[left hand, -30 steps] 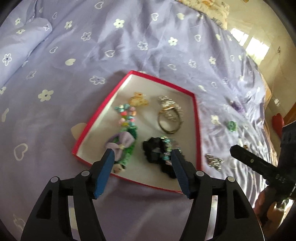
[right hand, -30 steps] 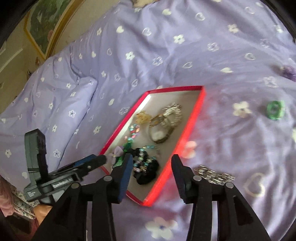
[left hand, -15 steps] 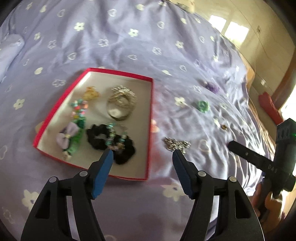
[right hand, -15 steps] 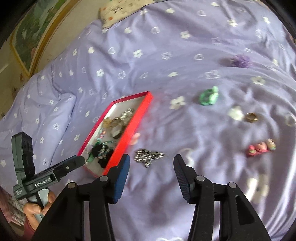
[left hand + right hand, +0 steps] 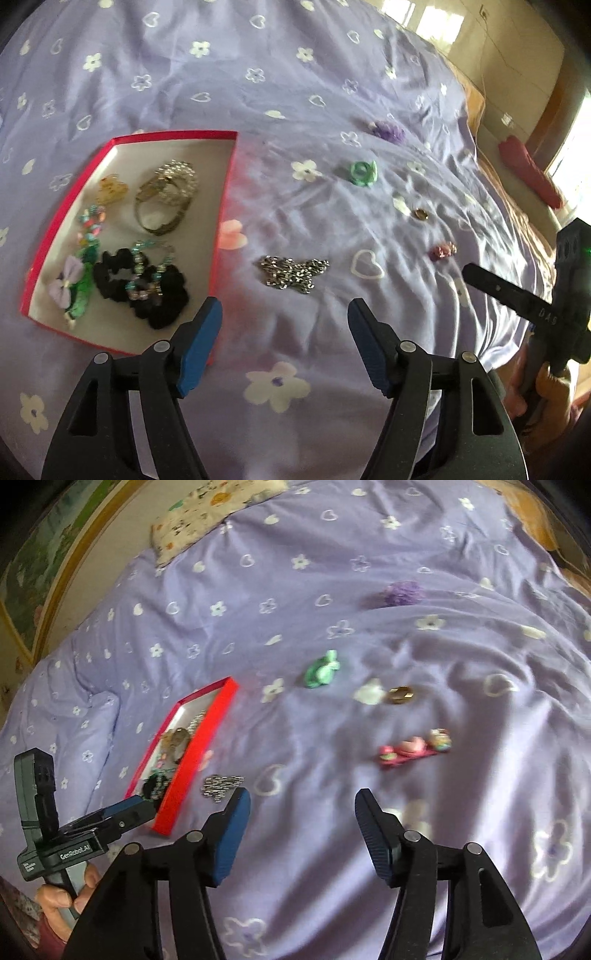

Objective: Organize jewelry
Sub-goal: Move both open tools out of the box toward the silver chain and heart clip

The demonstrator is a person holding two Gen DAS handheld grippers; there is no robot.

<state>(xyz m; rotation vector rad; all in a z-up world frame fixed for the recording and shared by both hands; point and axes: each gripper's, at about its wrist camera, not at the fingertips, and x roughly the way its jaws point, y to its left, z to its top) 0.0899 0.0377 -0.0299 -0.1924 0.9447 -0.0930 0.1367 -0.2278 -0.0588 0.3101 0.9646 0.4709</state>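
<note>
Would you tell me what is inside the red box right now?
Inside the red box: a black scrunchie, a beaded bracelet, a watch, a yellow clip and a purple bow. Anything under them is hidden.

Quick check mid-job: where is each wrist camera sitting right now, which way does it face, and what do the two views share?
Left wrist: on the left gripper, low over the bed, facing the red box and silver chain; its own open fingers show, and the right gripper at the right edge.
Right wrist: on the right gripper, facing the pink hair clip and gold ring; its open fingers show, and the left gripper in a hand.
Shared: box, chain, green ring, purple flower piece.
</note>
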